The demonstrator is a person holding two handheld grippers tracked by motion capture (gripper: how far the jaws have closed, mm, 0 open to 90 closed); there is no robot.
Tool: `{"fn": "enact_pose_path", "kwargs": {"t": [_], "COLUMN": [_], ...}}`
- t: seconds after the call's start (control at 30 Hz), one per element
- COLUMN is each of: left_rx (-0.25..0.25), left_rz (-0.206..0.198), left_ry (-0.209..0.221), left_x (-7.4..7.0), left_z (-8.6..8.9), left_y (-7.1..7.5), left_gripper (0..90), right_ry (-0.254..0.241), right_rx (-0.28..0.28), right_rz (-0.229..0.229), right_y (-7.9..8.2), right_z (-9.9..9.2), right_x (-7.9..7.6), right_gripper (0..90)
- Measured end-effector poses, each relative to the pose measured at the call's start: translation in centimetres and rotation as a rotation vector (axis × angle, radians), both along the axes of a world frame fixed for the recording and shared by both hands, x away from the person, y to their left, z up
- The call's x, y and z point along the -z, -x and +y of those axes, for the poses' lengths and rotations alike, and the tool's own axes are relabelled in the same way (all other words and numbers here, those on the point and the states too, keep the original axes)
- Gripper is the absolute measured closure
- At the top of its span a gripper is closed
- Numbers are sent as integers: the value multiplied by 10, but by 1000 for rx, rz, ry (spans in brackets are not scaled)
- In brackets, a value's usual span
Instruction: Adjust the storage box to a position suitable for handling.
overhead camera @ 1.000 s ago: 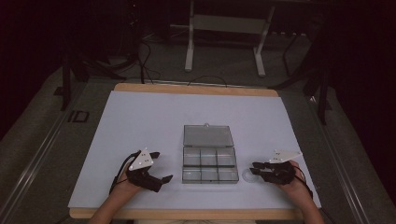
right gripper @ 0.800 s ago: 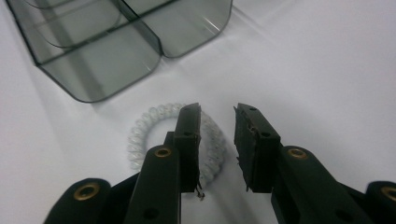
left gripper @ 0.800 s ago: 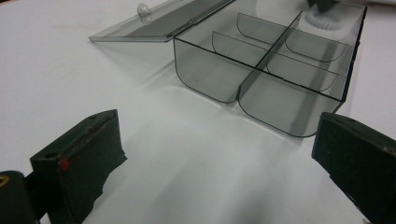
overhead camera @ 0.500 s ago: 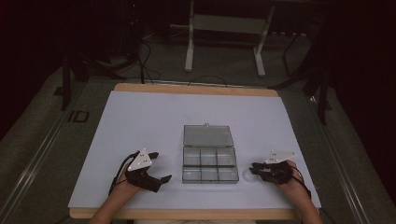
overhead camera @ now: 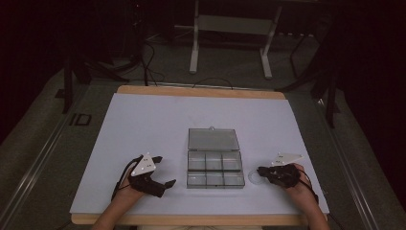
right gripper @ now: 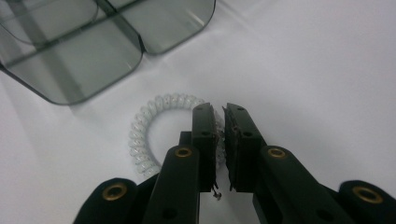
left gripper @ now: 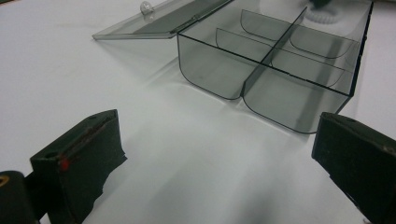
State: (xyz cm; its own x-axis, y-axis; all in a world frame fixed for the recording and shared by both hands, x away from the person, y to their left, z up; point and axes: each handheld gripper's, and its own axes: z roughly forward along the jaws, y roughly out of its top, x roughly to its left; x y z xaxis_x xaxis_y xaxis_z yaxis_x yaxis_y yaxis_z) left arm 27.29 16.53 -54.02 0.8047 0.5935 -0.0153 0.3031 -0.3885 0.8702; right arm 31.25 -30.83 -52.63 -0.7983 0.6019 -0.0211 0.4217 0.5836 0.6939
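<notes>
A clear grey compartment box [overhead camera: 213,171] stands open on the white mat, its lid [overhead camera: 213,139] lying flat behind it. To its right lies a white spiral coil ring [overhead camera: 250,178]. My right gripper [overhead camera: 261,171] is low over it. In the right gripper view, my right gripper [right gripper: 220,112] has just been closing, and its pads pinch the right side of the ring [right gripper: 144,135]. The box [right gripper: 70,60] is beyond it. My left gripper [overhead camera: 164,171] rests left of the box. My left gripper [left gripper: 219,140] is open with nothing between its jaws, facing the box [left gripper: 261,79].
The white mat [overhead camera: 143,124] covers a wooden table whose front edge [overhead camera: 191,219] runs under my forearms. A metal stand [overhead camera: 230,28] and cables sit on the dark floor behind the table. The box compartments look empty.
The right gripper's jaws have drawn together over the coil ring beside the box. Both hands have kept their places, and the box has not moved.
</notes>
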Motion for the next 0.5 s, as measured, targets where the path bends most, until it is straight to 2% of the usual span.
{"fn": "enact_pose_path", "kwargs": {"t": [0.5], "left_rx": [1], "left_rz": [-3], "left_ry": [2], "left_x": [1], "left_z": [0], "left_y": [0], "left_gripper": [21], "right_ry": [-38], "right_rx": [14], "right_rz": [-50], "right_y": [-5], "right_z": [-8], "right_x": [-41], "right_gripper": [832]}}
